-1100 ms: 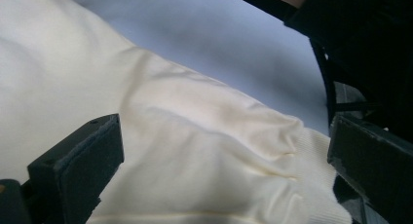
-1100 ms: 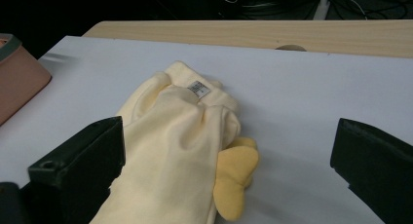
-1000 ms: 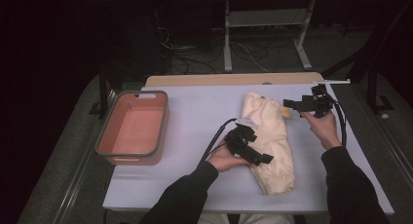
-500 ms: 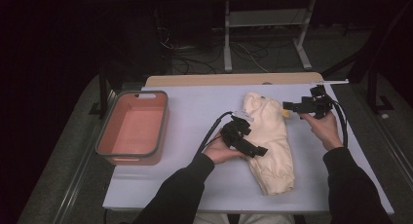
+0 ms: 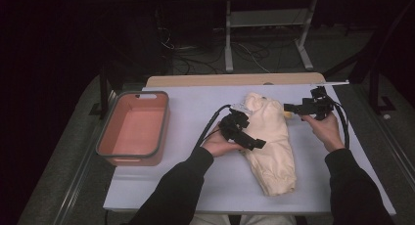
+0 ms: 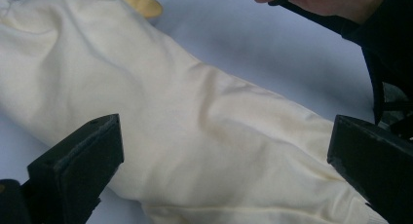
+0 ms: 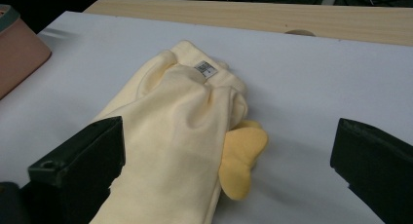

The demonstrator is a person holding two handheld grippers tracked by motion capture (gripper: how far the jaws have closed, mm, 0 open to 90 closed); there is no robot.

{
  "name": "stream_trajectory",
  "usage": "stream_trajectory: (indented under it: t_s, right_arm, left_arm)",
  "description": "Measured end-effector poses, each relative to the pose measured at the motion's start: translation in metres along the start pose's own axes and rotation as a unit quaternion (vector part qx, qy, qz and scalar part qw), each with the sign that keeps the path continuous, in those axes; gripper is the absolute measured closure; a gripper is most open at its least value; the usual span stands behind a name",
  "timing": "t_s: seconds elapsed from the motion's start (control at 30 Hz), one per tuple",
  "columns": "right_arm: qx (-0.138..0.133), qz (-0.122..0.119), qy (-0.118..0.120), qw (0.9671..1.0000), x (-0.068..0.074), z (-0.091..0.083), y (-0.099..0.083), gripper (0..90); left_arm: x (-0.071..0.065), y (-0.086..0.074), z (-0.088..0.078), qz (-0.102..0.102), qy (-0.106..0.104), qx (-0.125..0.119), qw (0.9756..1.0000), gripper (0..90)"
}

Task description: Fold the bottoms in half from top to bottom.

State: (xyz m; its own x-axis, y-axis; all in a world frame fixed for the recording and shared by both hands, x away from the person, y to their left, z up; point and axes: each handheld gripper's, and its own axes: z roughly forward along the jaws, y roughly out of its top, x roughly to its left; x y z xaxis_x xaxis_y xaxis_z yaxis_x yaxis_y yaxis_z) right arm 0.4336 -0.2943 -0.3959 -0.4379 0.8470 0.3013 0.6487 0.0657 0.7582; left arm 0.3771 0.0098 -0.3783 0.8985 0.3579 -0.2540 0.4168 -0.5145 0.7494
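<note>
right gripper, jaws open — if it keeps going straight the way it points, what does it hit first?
Most likely the cream garment: the right gripper points at its top end, with the yellow flap sticking out beside it. Depth is unclear, so it might skim just above the cloth.

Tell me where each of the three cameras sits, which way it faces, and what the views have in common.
High view: above the person's side, looking forward and down on the table; both forearms, left gripper and right gripper show.
Left gripper view: rides the left gripper, looking along its open jaws at the cream garment; the other hand shows top right.
Right gripper view: rides the right gripper, facing the garment's label end and the pink bin.
Shared: all three show the cream garment and the table.
</note>
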Motion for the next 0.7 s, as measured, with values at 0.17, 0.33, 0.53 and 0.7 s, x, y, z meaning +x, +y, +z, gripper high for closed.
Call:
stream_trajectory:
  t_s: [0.17, 0.33, 0.53, 0.7]
  right_arm:
    - [0.000, -0.001, 0.001, 1.0000, 0.000, 0.001, 0.000, 0.0]
    - [0.002, -0.003, 0.002, 1.0000, 0.001, 0.002, -0.001, 0.0]
    - [0.004, -0.003, 0.005, 1.0000, 0.000, 0.004, -0.003, 0.0]
    - [0.005, 0.000, 0.007, 1.0000, 0.000, 0.006, -0.005, 0.0]
  left_arm:
    - [0.003, 0.005, -0.002, 0.002, 0.005, -0.004, 1.0000, 0.0]
    - [0.009, 0.011, -0.005, 0.001, 0.007, -0.005, 1.0000, 0.0]
    - [0.018, 0.017, -0.008, 0.000, 0.015, -0.009, 0.9999, 0.0]
    - [0.026, 0.018, -0.007, -0.006, 0.020, -0.014, 0.9997, 0.0]
